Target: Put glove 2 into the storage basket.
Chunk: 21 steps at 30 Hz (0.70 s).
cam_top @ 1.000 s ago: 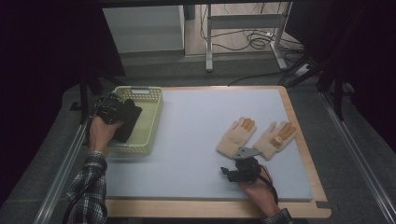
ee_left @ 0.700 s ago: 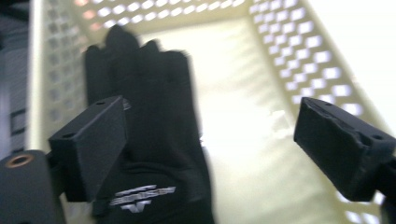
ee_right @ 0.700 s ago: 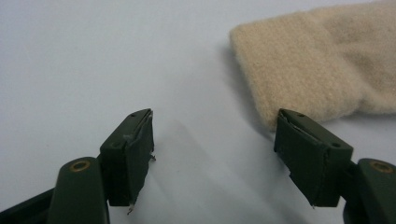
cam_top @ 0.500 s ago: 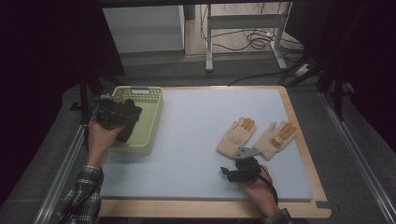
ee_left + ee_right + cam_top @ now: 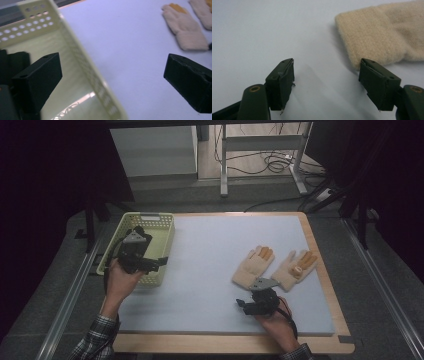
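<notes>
My left gripper (image 5: 112, 82) hangs with jaws wide apart astride the near wall of the pale yellow basket (image 5: 159, 237), one jaw inside, one over the blue mat (image 5: 210, 265); I see nothing lying in the basket. My right gripper (image 5: 325, 82), jaws parted, rests low on the mat, the cuff of the nearer beige glove (image 5: 377, 37) just beside one jaw. A second glove (image 5: 295, 269) lies alongside.

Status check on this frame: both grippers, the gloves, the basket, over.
Left gripper open, straddling the basket wall. Right gripper open, empty, by the nearer glove cuff. Second glove flat alongside. Nothing in the way.
</notes>
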{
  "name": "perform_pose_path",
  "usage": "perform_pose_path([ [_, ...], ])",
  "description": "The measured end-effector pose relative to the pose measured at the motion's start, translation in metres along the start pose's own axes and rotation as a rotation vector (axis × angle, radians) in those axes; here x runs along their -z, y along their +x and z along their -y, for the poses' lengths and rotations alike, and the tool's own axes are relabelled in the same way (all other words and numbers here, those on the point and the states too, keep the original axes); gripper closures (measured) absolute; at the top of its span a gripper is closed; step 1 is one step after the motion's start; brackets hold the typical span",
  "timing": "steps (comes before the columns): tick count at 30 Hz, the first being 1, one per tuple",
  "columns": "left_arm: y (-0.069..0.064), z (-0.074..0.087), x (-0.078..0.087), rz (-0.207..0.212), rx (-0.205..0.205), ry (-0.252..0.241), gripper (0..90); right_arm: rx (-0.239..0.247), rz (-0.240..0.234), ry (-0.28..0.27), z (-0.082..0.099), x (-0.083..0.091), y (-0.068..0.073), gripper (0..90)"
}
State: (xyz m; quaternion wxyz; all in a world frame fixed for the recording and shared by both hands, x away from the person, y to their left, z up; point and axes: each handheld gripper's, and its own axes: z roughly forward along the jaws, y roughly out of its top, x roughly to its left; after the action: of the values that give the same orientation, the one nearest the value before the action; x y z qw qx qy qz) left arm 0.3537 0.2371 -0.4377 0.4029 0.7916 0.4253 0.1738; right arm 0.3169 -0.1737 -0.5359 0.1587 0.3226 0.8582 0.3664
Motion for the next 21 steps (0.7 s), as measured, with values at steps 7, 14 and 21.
perform_pose_path([
  [7, -0.04, 0.01, -0.004, 0.056, -0.076, -0.027, 1.8, 0.0, 0.0, -0.001, 0.0, 0.0, 0.0, 28.0],
  [14, -0.081, 0.031, -0.018, 0.085, -0.16, -0.025, 1.9, -0.001, 0.001, 0.0, 0.0, 0.0, 0.0, 28.0],
  [21, -0.097, 0.06, -0.041, 0.112, -0.166, 0.005, 1.9, -0.001, 0.0, 0.0, 0.0, 0.0, 0.0, 28.0],
])
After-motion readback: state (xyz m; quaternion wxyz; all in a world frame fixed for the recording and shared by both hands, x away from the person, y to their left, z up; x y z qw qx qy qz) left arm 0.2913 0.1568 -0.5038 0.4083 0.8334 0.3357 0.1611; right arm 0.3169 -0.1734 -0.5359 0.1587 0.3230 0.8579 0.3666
